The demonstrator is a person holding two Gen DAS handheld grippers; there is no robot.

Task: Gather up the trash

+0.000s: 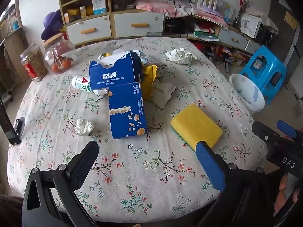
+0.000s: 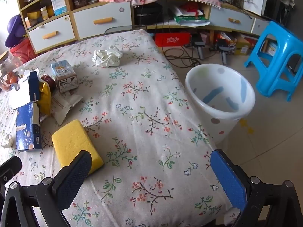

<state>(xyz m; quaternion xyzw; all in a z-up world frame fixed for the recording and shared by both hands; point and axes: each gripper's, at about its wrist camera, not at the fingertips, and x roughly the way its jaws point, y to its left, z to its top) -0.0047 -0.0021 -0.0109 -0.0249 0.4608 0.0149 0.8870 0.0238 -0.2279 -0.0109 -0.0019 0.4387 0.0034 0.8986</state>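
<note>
From the left wrist view, the left hand-held gripper point(image 1: 146, 162) hangs over the near edge of the flowered worktop point(image 1: 151, 179) with its fingers spread wide and nothing between them. Straight ahead of it lies the torn blue biscuit box point(image 1: 126, 111), its long axis running away from the gripper towards the far side, the open flap end furthest off. A small crumpled tissue point(image 1: 83, 126) sits just left of the box's near end, a bigger paper wad point(image 1: 180, 56) lies well beyond to the right, and a yellow sponge point(image 1: 197, 126) rests close by the blue finger. The right hand-held gripper point(image 1: 284, 132) shows at the right edge, out past the sponge. From the right wrist view, that gripper point(image 2: 149, 168) is also wide and holds nothing, poised over the worktop's right-hand corner. The white bin point(image 2: 220, 102) stands on the floor just off that corner, ahead and to the right, with the sponge point(image 2: 75, 141) beside the left finger and the biscuit box point(image 2: 28, 126) further left. I'd judge the left hand is the nearer one for the box and the small tissue, while the right hand is much the closer to the bin, and the box would want gripping across its narrow width.
</note>
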